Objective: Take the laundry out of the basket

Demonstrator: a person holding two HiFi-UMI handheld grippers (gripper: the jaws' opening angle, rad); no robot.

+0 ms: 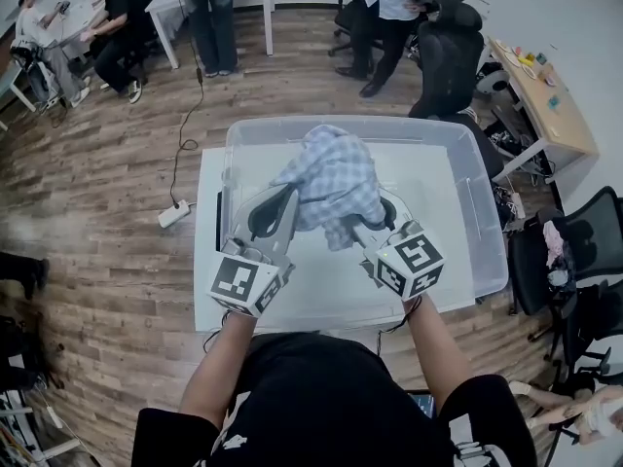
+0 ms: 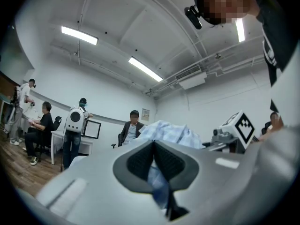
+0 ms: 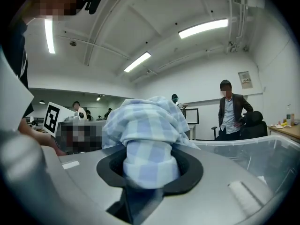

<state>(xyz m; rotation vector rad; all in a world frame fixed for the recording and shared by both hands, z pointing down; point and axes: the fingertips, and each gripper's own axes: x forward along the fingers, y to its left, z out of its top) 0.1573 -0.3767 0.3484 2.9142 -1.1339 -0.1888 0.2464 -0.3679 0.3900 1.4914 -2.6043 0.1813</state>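
Observation:
A blue-and-white checked cloth [image 1: 333,175] hangs bunched above the clear plastic basket [image 1: 484,224], held up between both grippers. My left gripper [image 1: 290,198] grips the cloth's left side; in the left gripper view its jaws [image 2: 154,165] are pinched on a thin fold of the cloth [image 2: 169,130]. My right gripper [image 1: 352,226] holds the cloth's lower right part. In the right gripper view a thick roll of the cloth [image 3: 146,125] fills the jaws of that gripper [image 3: 149,172]. The cloth hides part of the basket's inside.
The basket stands on a white table [image 1: 208,261] on a wood floor. A power strip [image 1: 174,213] with a cable lies on the floor at left. A black office chair [image 1: 450,61], a desk [image 1: 540,95] and several people stand beyond.

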